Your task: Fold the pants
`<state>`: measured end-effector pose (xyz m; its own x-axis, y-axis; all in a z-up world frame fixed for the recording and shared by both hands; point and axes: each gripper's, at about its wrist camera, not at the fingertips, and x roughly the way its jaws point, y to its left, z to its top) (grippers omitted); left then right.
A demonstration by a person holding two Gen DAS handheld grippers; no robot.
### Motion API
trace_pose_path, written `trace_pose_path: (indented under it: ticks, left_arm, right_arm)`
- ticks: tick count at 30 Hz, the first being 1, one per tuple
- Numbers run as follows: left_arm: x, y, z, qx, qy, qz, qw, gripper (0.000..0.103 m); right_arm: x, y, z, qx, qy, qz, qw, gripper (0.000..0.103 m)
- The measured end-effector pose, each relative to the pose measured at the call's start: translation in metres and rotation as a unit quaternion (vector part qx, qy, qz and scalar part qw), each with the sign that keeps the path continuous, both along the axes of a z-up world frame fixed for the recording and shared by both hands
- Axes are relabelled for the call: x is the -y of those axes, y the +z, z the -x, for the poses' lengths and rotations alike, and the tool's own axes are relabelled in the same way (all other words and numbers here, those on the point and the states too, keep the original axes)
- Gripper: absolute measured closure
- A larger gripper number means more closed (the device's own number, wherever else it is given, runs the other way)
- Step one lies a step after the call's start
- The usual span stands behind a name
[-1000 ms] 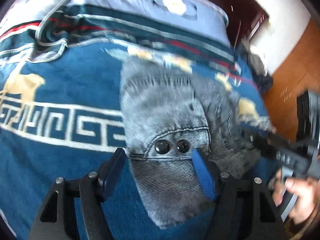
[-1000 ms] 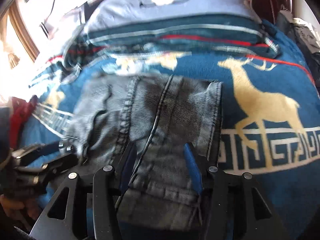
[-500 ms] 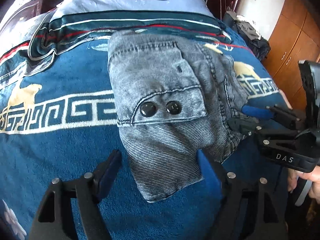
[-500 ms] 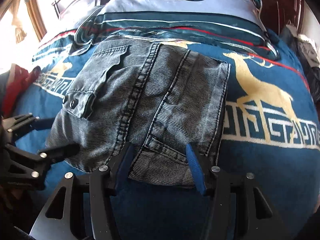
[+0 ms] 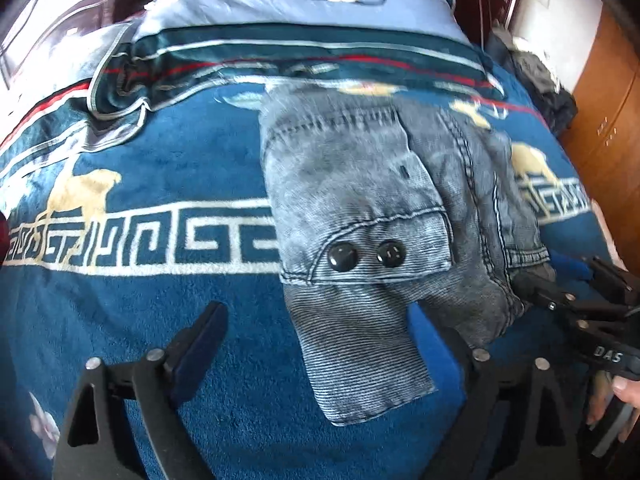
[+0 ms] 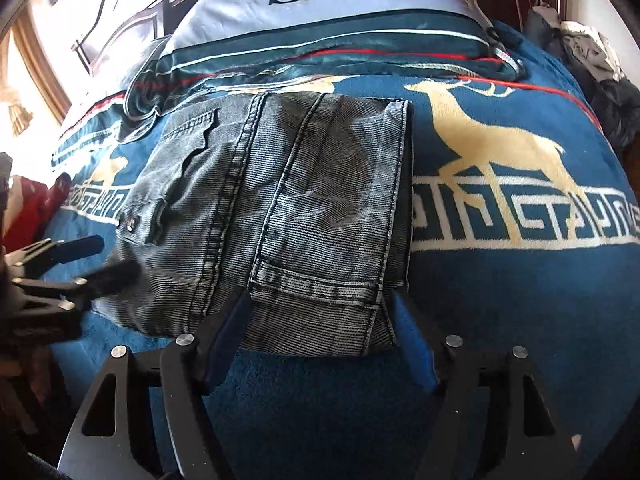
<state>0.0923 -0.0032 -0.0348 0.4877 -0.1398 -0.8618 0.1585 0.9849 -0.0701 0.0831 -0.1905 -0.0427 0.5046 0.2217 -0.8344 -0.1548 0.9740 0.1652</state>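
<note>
Spread over the bed, a blue blanket (image 6: 500,300) carries the folded pants (image 6: 288,208). Both the left gripper (image 5: 316,344) and right gripper (image 6: 320,340), jaws just widened, grip nothing. Heavy, limp denim should be taken at the thick near hem.

A blue blanket (image 6: 500,300) patterned with cream deer and a key border is spread over the bed. A pale pillow (image 6: 320,4) bearing a flower is laid at its head. Dark clothes (image 5: 540,84) are heaped beside a wooden cabinet (image 5: 612,120).
</note>
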Motion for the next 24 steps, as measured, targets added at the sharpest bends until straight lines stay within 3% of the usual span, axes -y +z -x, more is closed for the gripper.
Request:
trace_pose_path:
  ticks: [3,6,9,13,24]
  left_arm:
    - [-0.006,0.003,-0.001,-0.007,0.003,0.01,0.9999,0.009]
    - [-0.005,0.011,-0.004,0.009,-0.001,-0.01,0.9999,0.007]
    - [-0.005,0.021,-0.008,0.032,-0.003,-0.024,0.9992,0.004]
    - [-0.007,0.022,-0.019,0.031,-0.008,-0.022,0.9992,0.003]
    - [-0.009,0.005,-0.05,0.005,-0.006,0.025,0.9997,0.002]
  right_arm:
    - [0.007,0.013,0.001,0.012,-0.002,-0.019,1.0,0.032]
    - [0.02,0.02,-0.005,0.018,-0.016,-0.042,0.999,0.024]
    - [0.034,0.016,-0.015,0.009,-0.03,-0.069,0.997,0.024]
    - [0.047,0.006,-0.026,-0.01,-0.042,-0.096,0.994,0.023]
    - [0.051,-0.013,-0.041,-0.027,-0.039,-0.138,0.989,0.023]
